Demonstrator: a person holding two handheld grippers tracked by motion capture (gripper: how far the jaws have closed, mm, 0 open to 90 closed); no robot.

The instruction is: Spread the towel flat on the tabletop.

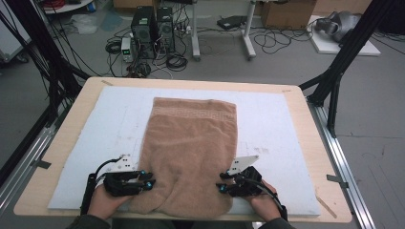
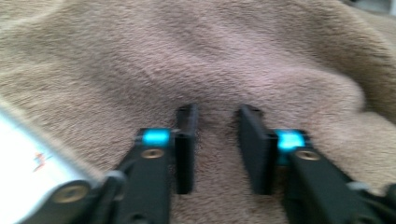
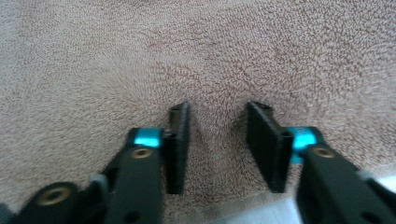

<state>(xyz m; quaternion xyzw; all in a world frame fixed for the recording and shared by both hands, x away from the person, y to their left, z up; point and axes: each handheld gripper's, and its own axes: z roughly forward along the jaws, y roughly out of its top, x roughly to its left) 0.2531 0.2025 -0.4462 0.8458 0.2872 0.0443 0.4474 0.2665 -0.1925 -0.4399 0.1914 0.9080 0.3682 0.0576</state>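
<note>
the towel [image 1: 191, 152] lies folded lengthwise on the white mat [image 1: 277, 124], its near end bunched at the table's front edge. the left gripper [image 1: 152, 183] presses into its near left edge and the right gripper [image 1: 220, 187] into its near right edge. each pair of jaws stands partly open with towel pile between the pads; whether they pinch it i cannot tell.

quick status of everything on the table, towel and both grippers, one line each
tan terry towel: folded lengthwise, lying flat on the mat, near end rumpled between the two grippers
left black two-jaw gripper: at the towel's near left edge, jaws part-closed with a gap, towel pile between them, no firm pinch visible
right black two-jaw gripper: at the towel's near right edge, jaws part-closed with a gap, tips pressed into the towel
white foam mat: flat on the wooden table
</note>
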